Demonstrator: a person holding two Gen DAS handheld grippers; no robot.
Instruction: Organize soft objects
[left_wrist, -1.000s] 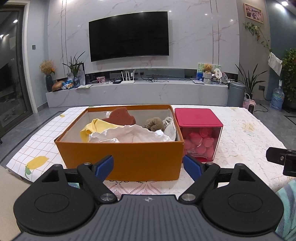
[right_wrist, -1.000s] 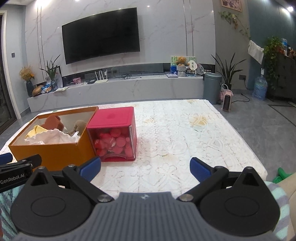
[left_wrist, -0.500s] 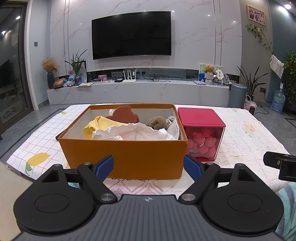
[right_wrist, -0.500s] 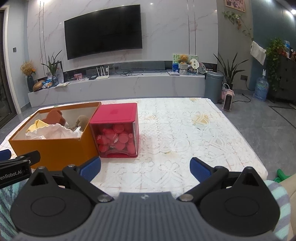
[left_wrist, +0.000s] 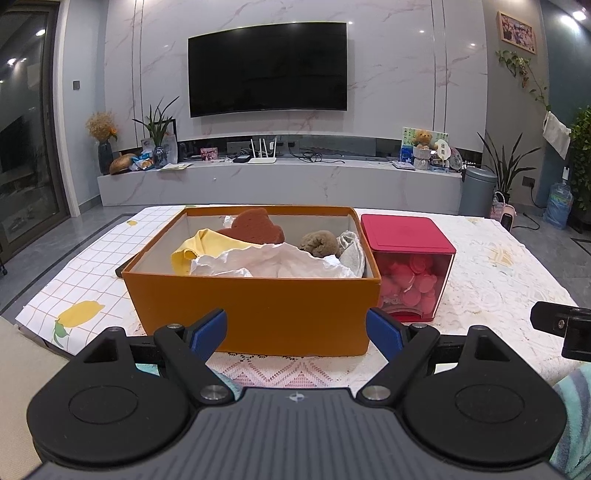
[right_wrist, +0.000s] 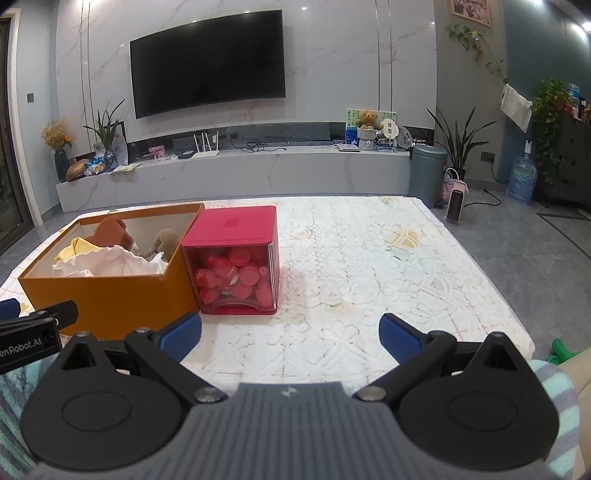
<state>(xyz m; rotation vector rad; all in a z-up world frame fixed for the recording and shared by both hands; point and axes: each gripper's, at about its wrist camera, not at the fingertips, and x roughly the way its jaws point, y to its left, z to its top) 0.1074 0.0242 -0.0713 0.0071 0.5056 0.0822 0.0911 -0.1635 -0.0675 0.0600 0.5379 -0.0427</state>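
2 views show your setup. From the left wrist camera, your left hand-held gripper (left_wrist: 295, 334) hangs with its blue fingers (left_wrist: 207, 332) spread wide and nothing between them, just in front of the near wall of the orange box (left_wrist: 255, 314). That box stands open on the worktop (left_wrist: 491, 280), which is covered by a white lace cloth, with a checked cloth bearing a lemon print (left_wrist: 74, 314) at its left end. Inside the box you see crumpled white paper (left_wrist: 273, 262) at the front, a yellow cloth (left_wrist: 199, 247) to the left, a reddish-brown sponge (left_wrist: 255, 229) towards the back, a small brown plush (left_wrist: 319, 243) to its right, and a white cloth (left_wrist: 352, 251) against the right wall. Just beside the box on its right stands a clear container with a red lid (left_wrist: 404, 236), filled with pink and red round pieces (left_wrist: 413, 280). A black part of your other tool (left_wrist: 565, 328) shows at the right edge.

From the right wrist camera, your right hand-held gripper (right_wrist: 290, 336) is likewise wide apart and holds nothing, low over the bare lace cloth near the front edge of the worktop. The orange box (right_wrist: 110, 299) sits to the left, and the red-lidded container (right_wrist: 234, 229) is just beside its right wall; whether they touch, you cannot tell. A striped sleeve (right_wrist: 557, 391) shows at the lower right.
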